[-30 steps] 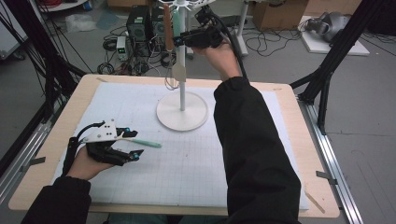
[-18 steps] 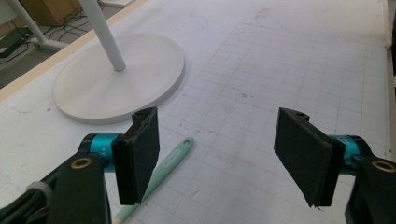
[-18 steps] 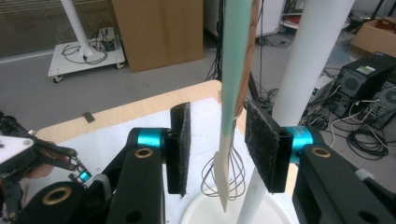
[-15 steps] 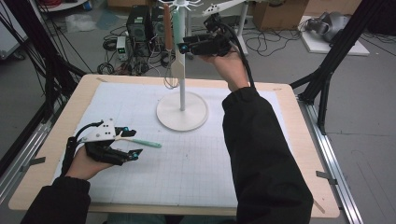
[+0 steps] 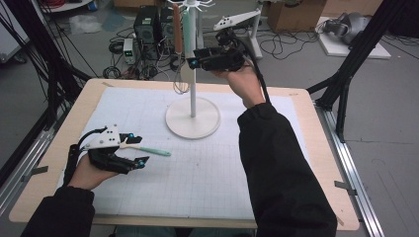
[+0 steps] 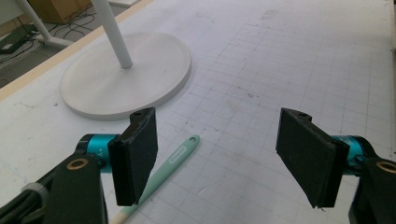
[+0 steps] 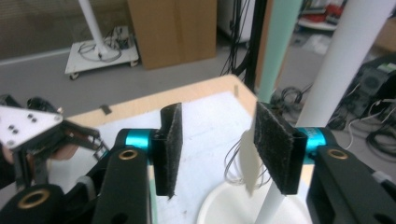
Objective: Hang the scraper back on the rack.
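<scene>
Gridded white matting [image 5: 207,182] covers the wooden table, with cables and boxes on the grey floor beyond. Low at the left of the high view lies a mint-green handled utensil [image 5: 148,150], long axis running left to right, its far end just under the left gripper [image 5: 136,150], whose jaws stand spread; in the left gripper view the handle [image 6: 170,163] passes beside the left-hand pad. The left hand is plainly the nearer. At upper centre the right gripper [image 5: 195,61], jaws also apart and holding nothing, hangs by the white stand [image 5: 192,116], close to the utensils hung from its hooks [image 5: 176,29].
</scene>
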